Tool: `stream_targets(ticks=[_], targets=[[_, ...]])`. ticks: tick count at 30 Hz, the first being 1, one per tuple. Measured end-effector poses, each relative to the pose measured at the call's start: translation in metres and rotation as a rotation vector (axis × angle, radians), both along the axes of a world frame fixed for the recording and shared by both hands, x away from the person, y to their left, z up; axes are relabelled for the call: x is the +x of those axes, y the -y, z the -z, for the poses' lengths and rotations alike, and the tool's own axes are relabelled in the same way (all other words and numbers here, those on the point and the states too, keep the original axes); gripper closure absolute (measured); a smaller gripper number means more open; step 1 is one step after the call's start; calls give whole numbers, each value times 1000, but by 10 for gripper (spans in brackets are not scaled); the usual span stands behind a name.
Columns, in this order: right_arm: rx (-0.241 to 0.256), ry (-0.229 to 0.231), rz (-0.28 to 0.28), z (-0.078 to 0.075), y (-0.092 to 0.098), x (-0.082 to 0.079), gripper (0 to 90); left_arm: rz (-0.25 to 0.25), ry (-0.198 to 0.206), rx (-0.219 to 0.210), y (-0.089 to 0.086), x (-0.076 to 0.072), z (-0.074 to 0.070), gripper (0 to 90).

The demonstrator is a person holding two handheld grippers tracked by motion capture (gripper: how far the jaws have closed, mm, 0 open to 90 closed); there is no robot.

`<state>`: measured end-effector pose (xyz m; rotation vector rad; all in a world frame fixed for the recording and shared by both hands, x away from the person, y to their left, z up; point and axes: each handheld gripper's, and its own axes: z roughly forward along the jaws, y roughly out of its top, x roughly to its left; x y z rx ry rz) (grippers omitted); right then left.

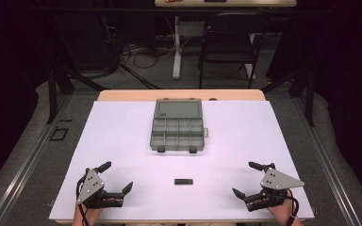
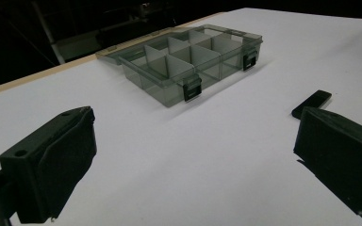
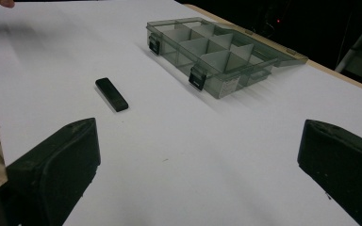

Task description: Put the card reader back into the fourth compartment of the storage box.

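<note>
A small flat black bar (image 1: 183,181) lies on the white table surface (image 1: 122,136), near the person's edge and roughly midway between the 2 grippers, touching neither. In the right gripper view the bar (image 3: 111,94) lies flat and by itself ahead of the left-hand jaw; in the left gripper view the bar (image 2: 312,103) shows just beyond the right-hand jaw, partly cut off by it.

Further back, at the middle of the table, stands a grey translucent compartment box (image 1: 177,131) with its lid swung open away from the person and lying flat. Dividers split the tray into several cells; all visible cells look empty. 2 dark latches hang on its near wall. The box is well apart from the bar.

The left gripper (image 1: 113,180) rests low at the near-left corner of the surface, jaws spread wide, nothing between them. The right gripper (image 1: 246,180) sits at the near-right corner, jaws likewise spread wide and empty. Each carries a grey three-cornered plate on top. A hand (image 1: 86,215) and forearm enter from the bottom edge behind each gripper.

Beyond the table's far edge stand a dark folding chair (image 1: 229,44) and loose cables (image 1: 139,52) on the floor.
</note>
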<state>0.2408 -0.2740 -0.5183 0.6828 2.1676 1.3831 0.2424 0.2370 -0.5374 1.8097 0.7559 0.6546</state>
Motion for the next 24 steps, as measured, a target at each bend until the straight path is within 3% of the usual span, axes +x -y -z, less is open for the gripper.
stream_targets(ticks=[11, 24], targets=[[-24, -28, -31, -3, -6, 8, 0, 3, 3, 5, 0, 1, -1, 0], [-83, -82, -111, -6, -27, 29, 0, -3, -1, -1, -1, 1, 0, 0]])
